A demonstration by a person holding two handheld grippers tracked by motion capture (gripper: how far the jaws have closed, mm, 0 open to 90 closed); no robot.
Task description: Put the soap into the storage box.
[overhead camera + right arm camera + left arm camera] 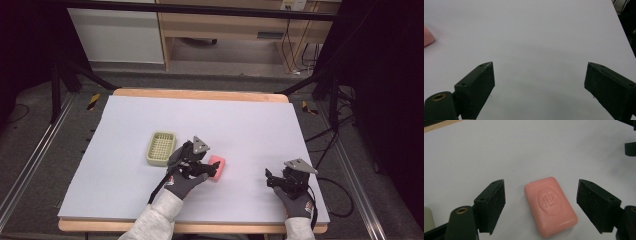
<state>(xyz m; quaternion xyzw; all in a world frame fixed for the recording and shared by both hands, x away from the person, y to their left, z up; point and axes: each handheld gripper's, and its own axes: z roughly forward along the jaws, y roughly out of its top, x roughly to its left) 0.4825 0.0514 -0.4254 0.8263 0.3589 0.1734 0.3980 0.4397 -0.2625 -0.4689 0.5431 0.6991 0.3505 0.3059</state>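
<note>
Left of centre in the high view sits a pale green soap tray (161, 148), rectangular with a ribbed grid floor, on the matte white table (250, 125). Just right of it the left gripper (212, 167) hovers at the pink soap bar (218, 167). The left gripper view adds what the high view lacks: a smooth, rounded bar (550, 205) with an oval stamp, lying between 2 wide-open jaws, touching neither. Lower right, the right gripper (268, 179) stands spread and empty; its view catches the soap's corner (427, 36) at upper left.
</note>
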